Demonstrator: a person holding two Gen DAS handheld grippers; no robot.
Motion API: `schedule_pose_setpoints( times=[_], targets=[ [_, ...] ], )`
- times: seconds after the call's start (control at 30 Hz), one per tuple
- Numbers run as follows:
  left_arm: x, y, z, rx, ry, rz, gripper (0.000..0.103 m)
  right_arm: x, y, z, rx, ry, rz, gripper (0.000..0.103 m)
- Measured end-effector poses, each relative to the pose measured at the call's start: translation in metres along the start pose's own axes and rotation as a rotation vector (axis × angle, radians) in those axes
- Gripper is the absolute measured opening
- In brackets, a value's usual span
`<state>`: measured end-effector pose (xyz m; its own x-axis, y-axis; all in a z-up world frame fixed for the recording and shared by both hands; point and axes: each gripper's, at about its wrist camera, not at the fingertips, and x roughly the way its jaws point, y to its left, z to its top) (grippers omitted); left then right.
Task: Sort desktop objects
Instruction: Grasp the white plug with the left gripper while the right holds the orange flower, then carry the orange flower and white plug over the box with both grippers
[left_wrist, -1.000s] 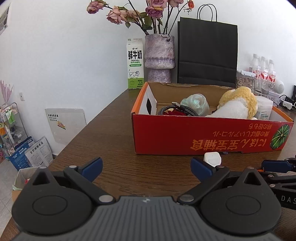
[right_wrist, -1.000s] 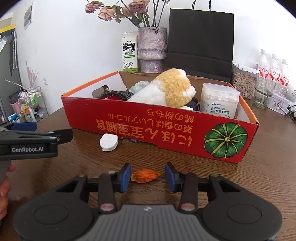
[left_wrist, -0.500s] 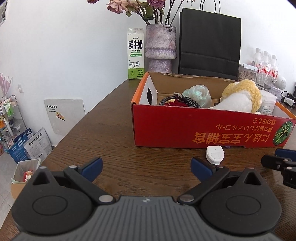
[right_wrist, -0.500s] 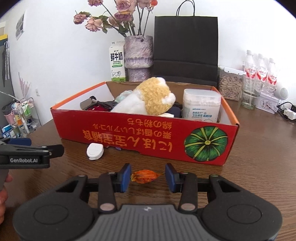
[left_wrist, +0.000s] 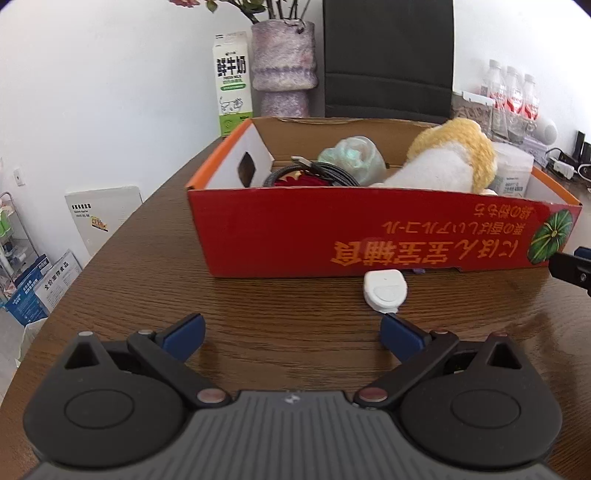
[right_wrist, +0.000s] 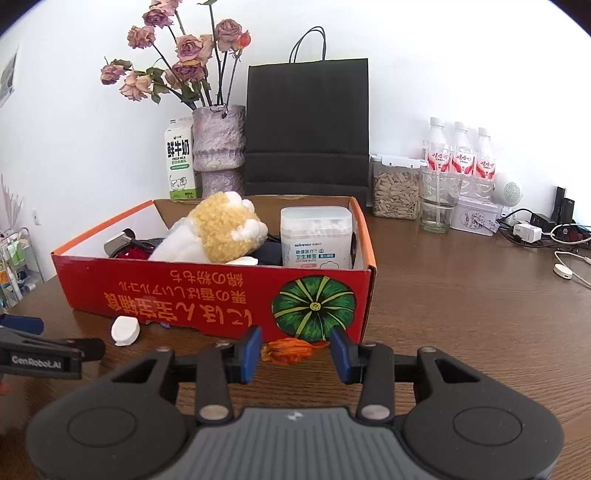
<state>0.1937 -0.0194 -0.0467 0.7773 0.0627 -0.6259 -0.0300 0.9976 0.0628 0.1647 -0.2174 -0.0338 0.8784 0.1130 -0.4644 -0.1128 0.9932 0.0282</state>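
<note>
A red cardboard box (left_wrist: 332, 229) (right_wrist: 184, 288) stands on the wooden table, holding a yellow-white plush toy (right_wrist: 218, 232), a cotton bud container (right_wrist: 316, 236), cables and a pale bag (left_wrist: 351, 157). A small white case (left_wrist: 385, 290) (right_wrist: 125, 330) lies in front of the box. My left gripper (left_wrist: 291, 334) is open and empty, just short of the white case. My right gripper (right_wrist: 295, 354) holds a small orange dried flower (right_wrist: 291, 350) between its fingers, raised near the box's front right corner.
Behind the box stand a milk carton (right_wrist: 180, 164), a vase of dried roses (right_wrist: 218, 147), a black paper bag (right_wrist: 308, 125), a seed jar (right_wrist: 395, 190), water bottles (right_wrist: 458, 155) and chargers with cables (right_wrist: 546, 232). The table's left edge (left_wrist: 110, 240) drops to floor clutter.
My right gripper has lifted the orange flower off the table and moved right towards the box's corner. My left gripper has moved closer to the box and the white case.
</note>
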Motion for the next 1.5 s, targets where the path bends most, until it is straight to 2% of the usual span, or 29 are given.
schedule_pose_setpoints(
  times=[0.17,0.37,0.43,0.5,0.57,0.87,1.07,1.23,1.5],
  targets=[
    [0.006,-0.027,0.007,0.042,-0.012,-0.007,0.103,-0.001,0.0,0.001,0.005,-0.005,-0.005,0.039],
    [0.017,-0.034,0.015,0.018,-0.003,-0.005,0.103,-0.002,0.002,0.0,-0.009,-0.01,0.007,0.04],
    [0.016,-0.033,0.015,0.005,-0.011,-0.021,0.09,-0.002,0.004,0.0,-0.013,-0.009,0.013,0.04],
    [0.013,-0.029,0.014,-0.015,-0.029,-0.043,0.054,-0.003,0.005,0.0,-0.017,-0.009,0.016,0.04],
    [0.01,-0.029,0.013,-0.02,-0.041,-0.058,0.029,-0.003,0.005,0.0,-0.018,-0.011,0.016,0.04],
    [0.004,-0.021,0.009,-0.064,-0.06,-0.082,0.029,-0.003,0.005,0.0,-0.017,-0.012,0.018,0.04],
    [-0.007,-0.02,0.007,-0.064,-0.121,-0.067,0.029,-0.005,0.004,0.0,-0.011,-0.023,0.025,0.04],
    [-0.02,-0.02,0.003,-0.053,-0.183,-0.055,0.029,-0.012,0.008,-0.001,-0.031,-0.069,0.017,0.04],
    [-0.041,-0.014,0.002,-0.063,-0.24,-0.08,0.029,-0.03,0.017,-0.002,-0.059,-0.16,0.015,0.04]
  ],
)
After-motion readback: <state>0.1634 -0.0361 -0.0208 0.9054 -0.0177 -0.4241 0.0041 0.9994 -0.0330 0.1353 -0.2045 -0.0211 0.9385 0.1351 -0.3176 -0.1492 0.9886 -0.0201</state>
